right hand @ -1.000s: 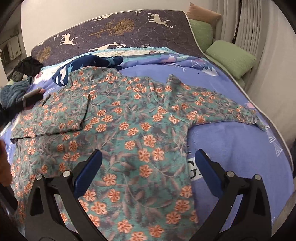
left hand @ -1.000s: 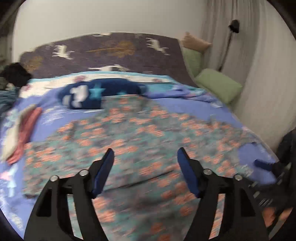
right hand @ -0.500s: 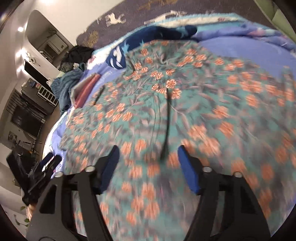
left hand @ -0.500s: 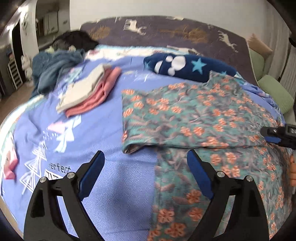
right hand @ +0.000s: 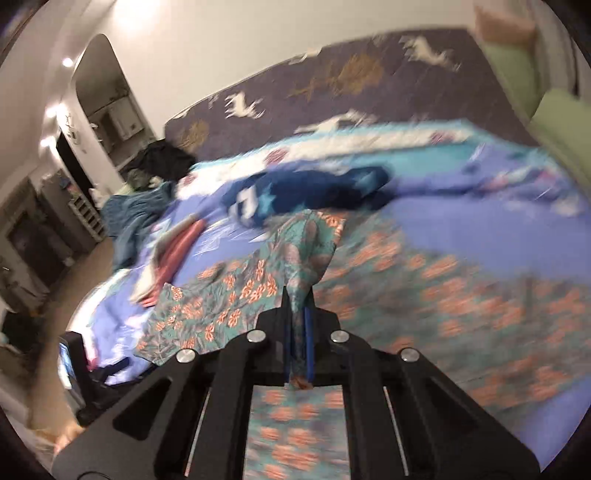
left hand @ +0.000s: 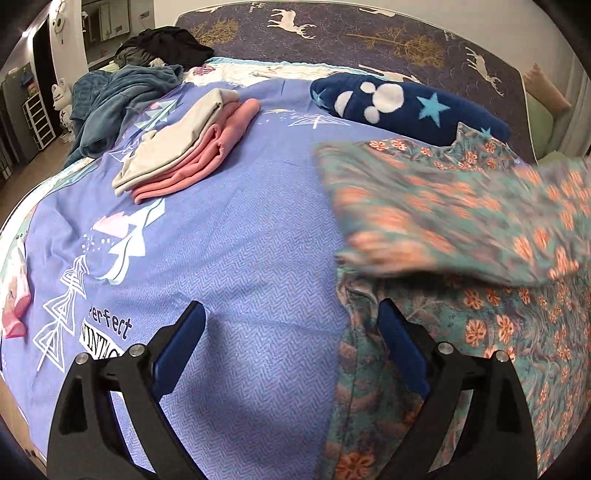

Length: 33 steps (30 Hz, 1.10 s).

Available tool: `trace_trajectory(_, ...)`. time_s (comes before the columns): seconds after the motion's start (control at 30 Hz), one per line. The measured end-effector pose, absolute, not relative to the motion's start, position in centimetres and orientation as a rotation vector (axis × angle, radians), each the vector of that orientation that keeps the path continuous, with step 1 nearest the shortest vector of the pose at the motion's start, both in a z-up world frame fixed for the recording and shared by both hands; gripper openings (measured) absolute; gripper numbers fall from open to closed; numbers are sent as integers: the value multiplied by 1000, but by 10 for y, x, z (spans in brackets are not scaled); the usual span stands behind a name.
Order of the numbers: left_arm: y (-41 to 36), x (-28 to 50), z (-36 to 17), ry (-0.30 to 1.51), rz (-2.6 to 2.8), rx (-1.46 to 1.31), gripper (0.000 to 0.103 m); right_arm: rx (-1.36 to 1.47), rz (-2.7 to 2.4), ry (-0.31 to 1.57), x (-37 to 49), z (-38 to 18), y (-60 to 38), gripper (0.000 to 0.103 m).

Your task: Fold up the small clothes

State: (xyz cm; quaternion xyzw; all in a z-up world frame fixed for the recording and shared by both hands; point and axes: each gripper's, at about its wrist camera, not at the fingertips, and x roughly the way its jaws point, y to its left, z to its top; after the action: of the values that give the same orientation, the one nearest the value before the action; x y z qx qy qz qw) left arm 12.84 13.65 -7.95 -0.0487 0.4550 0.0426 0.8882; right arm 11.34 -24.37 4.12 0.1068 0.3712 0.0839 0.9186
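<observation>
Two grippers are working over the bed's blue printed cover (left hand: 229, 258): the right gripper (right hand: 298, 314) is pinching a fold of the teal garment with orange flowers (left hand: 461, 221) in closed jaws, lifted above the bed, while the left gripper (left hand: 291, 343) is hanging open-jawed at the garment's left edge.

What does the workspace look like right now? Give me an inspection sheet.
Surface: bed with blue printed bedspread.
Job's things: floral garment, one part lifted and motion-blurred; folded pink and beige stack.
Clutter: navy star blanket, teal blanket heap, dark clothes.
Grippers: left gripper open over the garment's edge; right gripper shut on floral cloth.
Cables: nothing seen.
Surroundings: deer-print headboard, green pillows.
</observation>
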Motion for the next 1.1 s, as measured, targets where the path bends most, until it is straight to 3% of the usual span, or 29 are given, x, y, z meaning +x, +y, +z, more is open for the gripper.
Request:
trace_trajectory(0.2,135,129,-78,937,120,-83,94,234,33,902,115,-17,-289,9)
trace_trajectory(0.23,136,128,-77,936,125,-83,94,237,8,924,115,-27,-294,12)
trace_trajectory(0.33,143,127,-76,933,151,-109,94,275,-73,954,107,-42,-313,40)
trace_trajectory(0.43,152,125,-74,924,170,-150,94,286,-72,916,92,-32,-322,41)
trace_trajectory(0.5,153,118,-65,876,175,-161,83,281,-22,895,87,-22,-319,41)
trace_trajectory(0.53,152,114,-59,848,166,-174,66,277,35,888,84,-19,-313,37)
trace_trajectory(0.57,151,111,-51,823,141,-201,59,285,91,887,83,-17,-307,34)
trace_trajectory(0.63,148,110,-35,782,19,-290,29,321,202,893,83,-21,-296,29)
trace_trajectory(0.73,128,120,-20,737,-135,-306,23,315,217,942,88,-37,-274,28)
trace_trajectory(0.8,107,135,-26,739,-189,-248,23,283,161,1031,97,-66,-266,26)
trace_trajectory(0.9,91,165,-67,842,-47,-92,23,264,143,951,90,-71,-261,26)
trace_trajectory(1.0,105,174,-77,887,-26,-159,37,239,163,975,88,-67,-257,33)
trace_trajectory(1.03,108,174,-78,890,3,-164,50,232,179,980,86,-67,-257,34)
trace_trajectory(1.1,111,174,-80,892,6,-181,52,240,211,981,83,-67,-259,39)
